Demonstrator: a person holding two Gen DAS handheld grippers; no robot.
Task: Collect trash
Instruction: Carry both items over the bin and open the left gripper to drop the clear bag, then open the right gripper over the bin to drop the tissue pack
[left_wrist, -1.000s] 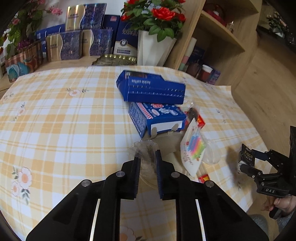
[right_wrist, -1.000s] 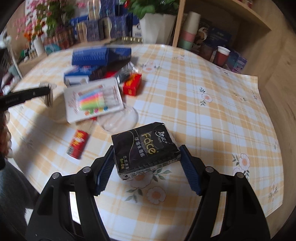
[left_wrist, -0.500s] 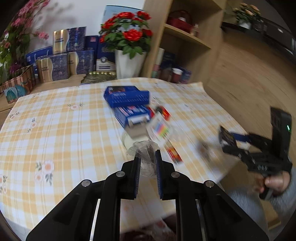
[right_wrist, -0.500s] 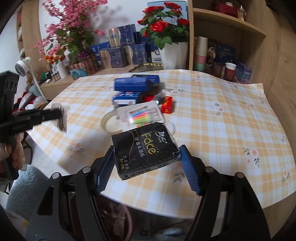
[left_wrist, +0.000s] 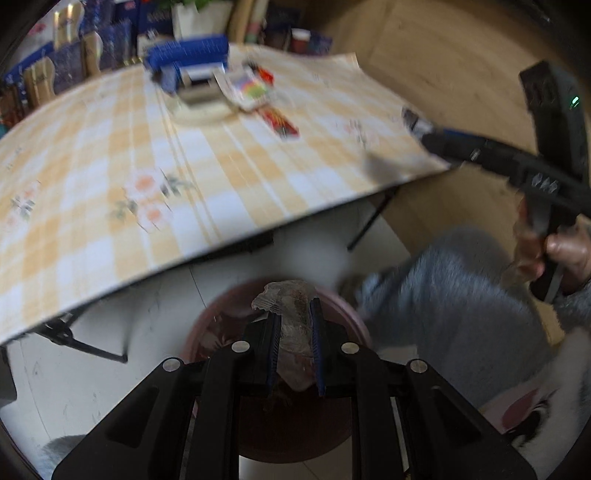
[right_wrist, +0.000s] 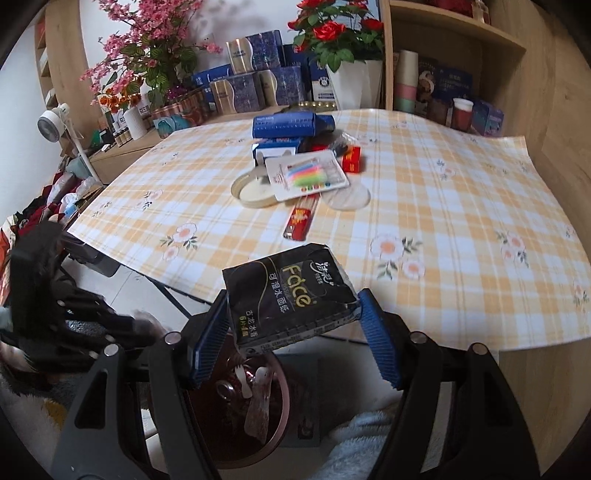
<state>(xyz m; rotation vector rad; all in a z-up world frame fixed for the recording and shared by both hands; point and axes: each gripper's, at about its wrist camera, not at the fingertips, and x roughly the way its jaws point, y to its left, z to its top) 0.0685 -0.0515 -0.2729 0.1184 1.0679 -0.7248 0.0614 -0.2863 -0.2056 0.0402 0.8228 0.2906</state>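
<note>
My left gripper (left_wrist: 293, 317) is shut on a crumpled clear plastic wrapper (left_wrist: 291, 314) and holds it over a round pink bin (left_wrist: 343, 314) on the floor below the table edge. My right gripper (right_wrist: 293, 325) is shut on a black "Face" tissue pack (right_wrist: 288, 295) and holds it above the same bin (right_wrist: 284, 398), which has trash inside. The left gripper also shows at the left of the right wrist view (right_wrist: 122, 325). On the table lie a red packet (right_wrist: 300, 223), a card of coloured candles (right_wrist: 308, 173), blue boxes (right_wrist: 291, 123) and a tape roll (right_wrist: 255, 192).
The table with the yellow checked cloth (right_wrist: 461, 240) overhangs the bin. Folding table legs (left_wrist: 85, 343) stand to the left. The person's grey-clad leg (left_wrist: 454, 295) is right of the bin. Shelves, flower pots and boxes stand behind the table.
Both grippers have moved back off the table and down over the bin, each still holding its item. The view now looks under the table edge.
</note>
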